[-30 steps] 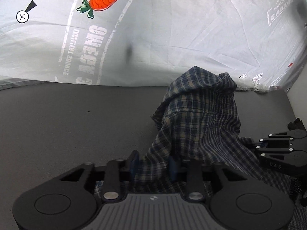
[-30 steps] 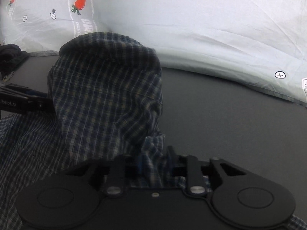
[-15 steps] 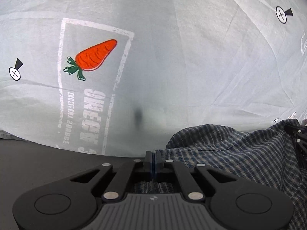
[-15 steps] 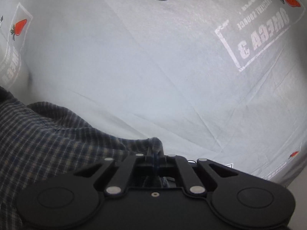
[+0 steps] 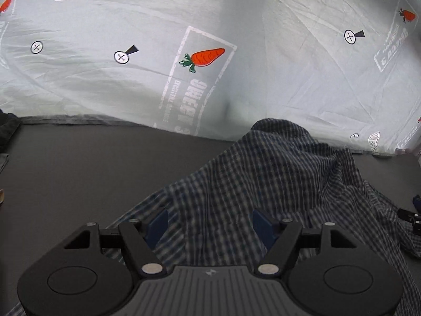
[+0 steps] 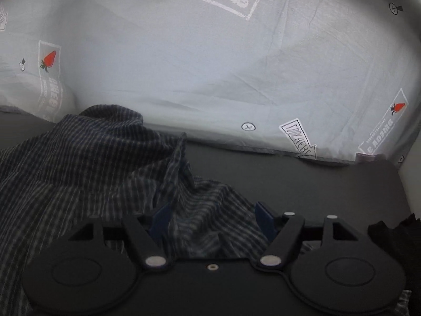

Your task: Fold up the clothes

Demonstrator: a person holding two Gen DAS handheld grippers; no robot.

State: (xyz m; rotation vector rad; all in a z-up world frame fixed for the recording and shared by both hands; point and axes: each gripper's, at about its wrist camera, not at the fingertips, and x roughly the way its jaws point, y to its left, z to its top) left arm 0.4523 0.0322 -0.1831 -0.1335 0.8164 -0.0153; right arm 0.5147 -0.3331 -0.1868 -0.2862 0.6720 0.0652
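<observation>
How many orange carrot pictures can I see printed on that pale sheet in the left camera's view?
3. One big carrot sits mid-sheet, a small carrot near the right edge, and a cut-off carrot at the far left edge. The pale sheet runs past the frame, so more may be hidden.

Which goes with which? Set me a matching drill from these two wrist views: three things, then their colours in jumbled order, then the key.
Things:
1. checked shirt
2. table surface
3. carrot print on the backdrop sheet

Colours:
A. orange with green leaves
B. plain dark grey
C. dark blue and white

Pairs: 1-C, 2-B, 3-A
</observation>
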